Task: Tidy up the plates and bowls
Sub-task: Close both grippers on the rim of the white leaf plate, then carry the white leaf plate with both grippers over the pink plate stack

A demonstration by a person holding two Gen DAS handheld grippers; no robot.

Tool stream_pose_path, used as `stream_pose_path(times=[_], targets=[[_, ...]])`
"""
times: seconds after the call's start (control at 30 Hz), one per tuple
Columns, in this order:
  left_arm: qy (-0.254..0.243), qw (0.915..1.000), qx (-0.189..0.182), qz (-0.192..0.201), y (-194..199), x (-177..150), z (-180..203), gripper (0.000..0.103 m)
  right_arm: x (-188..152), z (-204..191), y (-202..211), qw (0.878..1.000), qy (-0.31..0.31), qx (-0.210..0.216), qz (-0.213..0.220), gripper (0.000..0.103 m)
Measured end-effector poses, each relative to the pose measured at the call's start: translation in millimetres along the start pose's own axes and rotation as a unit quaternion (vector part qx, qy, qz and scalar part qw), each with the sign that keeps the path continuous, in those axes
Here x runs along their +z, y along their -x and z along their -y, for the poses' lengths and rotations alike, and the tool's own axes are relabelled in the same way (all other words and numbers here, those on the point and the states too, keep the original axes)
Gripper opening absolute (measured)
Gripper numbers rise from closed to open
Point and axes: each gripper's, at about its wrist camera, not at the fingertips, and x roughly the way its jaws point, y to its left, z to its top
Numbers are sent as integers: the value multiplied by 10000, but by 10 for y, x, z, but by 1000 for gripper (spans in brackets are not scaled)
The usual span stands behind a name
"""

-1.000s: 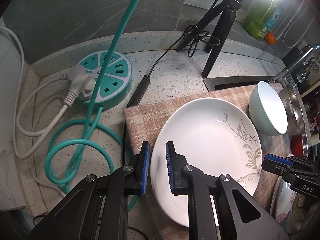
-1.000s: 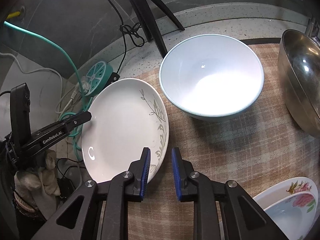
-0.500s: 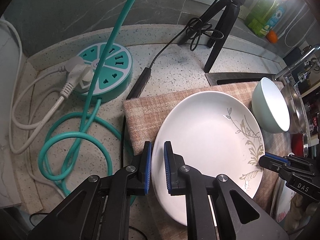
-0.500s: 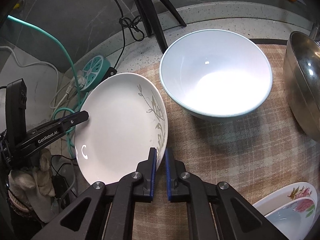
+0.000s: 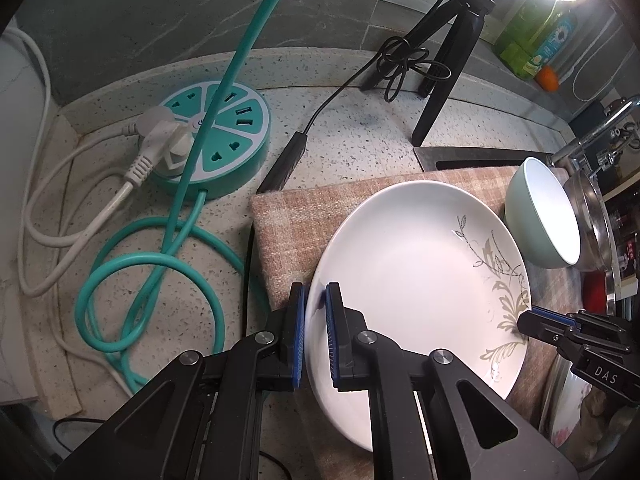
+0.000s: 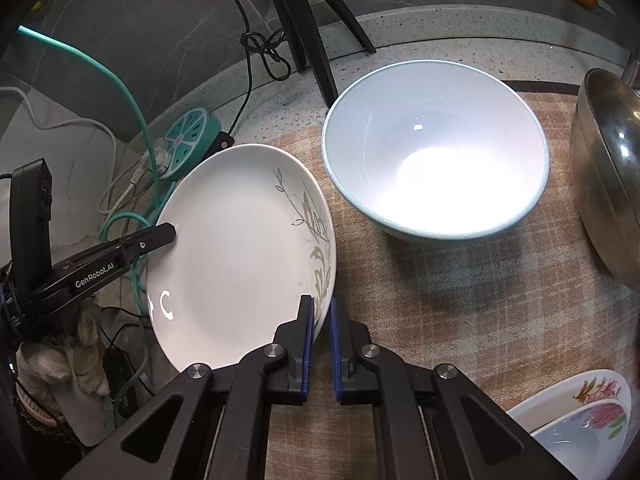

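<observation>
A white plate with a grey leaf pattern [image 5: 408, 272] [image 6: 240, 248] is held over the checked mat [image 5: 288, 224] [image 6: 460, 300]. My left gripper [image 5: 316, 308] is shut on the plate's left rim; it also shows in the right wrist view [image 6: 170, 232]. My right gripper [image 6: 322, 316] is shut on the plate's opposite rim by the leaf pattern; it shows in the left wrist view [image 5: 524, 320]. A pale green bowl [image 6: 436, 152] [image 5: 544, 216] stands upright on the mat just beyond the plate.
A steel bowl [image 6: 612, 168] stands at the mat's right edge. Flowered dishes [image 6: 580, 412] lie stacked at the near right. A teal round power strip [image 5: 220, 140] with a looped teal cable [image 5: 152, 272], a white plug and a black tripod [image 5: 452, 52] stand on the speckled counter.
Both grippers have closed from slightly apart onto the plate's opposite rims. The plate has tilted and lifted a little.
</observation>
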Motion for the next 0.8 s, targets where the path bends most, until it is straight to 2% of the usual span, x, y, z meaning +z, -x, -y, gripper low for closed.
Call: stream_pose_path(times=[0.33, 0.8], targets=[[194, 9998, -43, 67, 178, -151, 8, 8, -59, -13, 94, 9999, 72, 126, -5, 7], [550, 9983, -46, 204, 450, -550, 98, 8, -273, -3, 263, 9991, 294, 286, -73, 7]])
